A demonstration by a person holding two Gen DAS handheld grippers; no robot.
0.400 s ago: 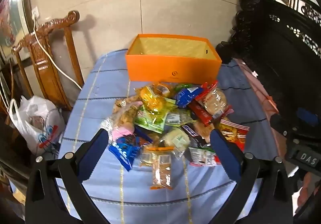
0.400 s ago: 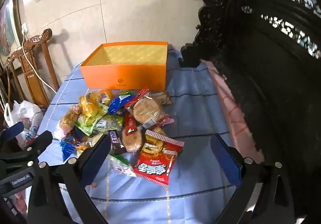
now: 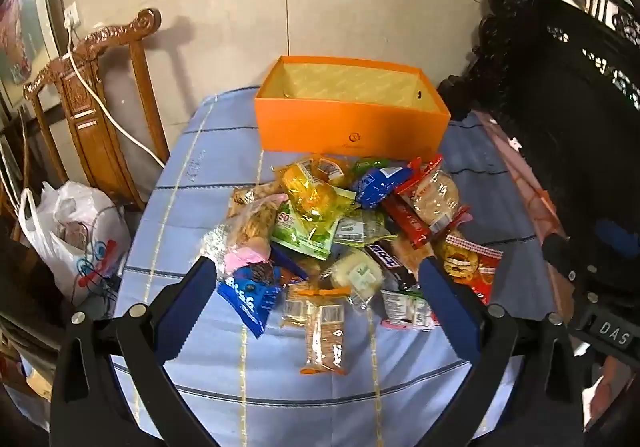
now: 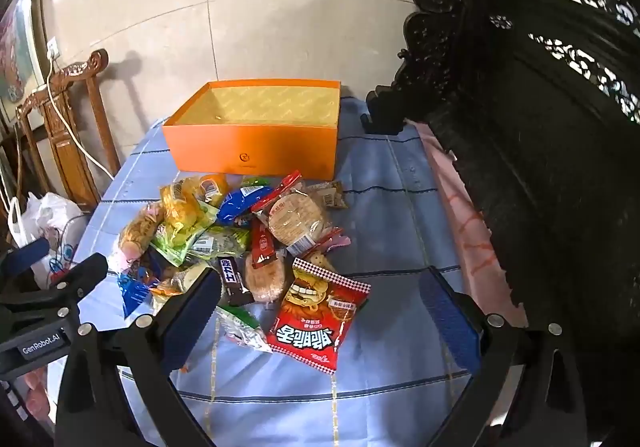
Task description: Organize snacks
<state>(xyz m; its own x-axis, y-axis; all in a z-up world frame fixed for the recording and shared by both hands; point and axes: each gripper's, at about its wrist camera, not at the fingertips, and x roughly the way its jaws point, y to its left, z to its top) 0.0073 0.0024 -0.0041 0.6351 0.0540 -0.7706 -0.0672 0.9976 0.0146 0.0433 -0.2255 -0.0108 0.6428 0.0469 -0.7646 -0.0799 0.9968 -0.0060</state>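
A pile of wrapped snacks lies on a blue tablecloth, in front of an open, empty orange box. The pile and the box also show in the right wrist view. My left gripper is open and empty, held above the near edge of the pile, over an orange cracker pack. My right gripper is open and empty, above a red snack bag at the pile's near right.
A carved wooden chair with a white cable stands left of the table. A white plastic bag sits below it. Dark carved furniture lines the right side. The left gripper's body shows at the right view's left edge.
Both grippers have risen and drawn back slightly from the pile. Both stay open and empty. The snacks have not moved.
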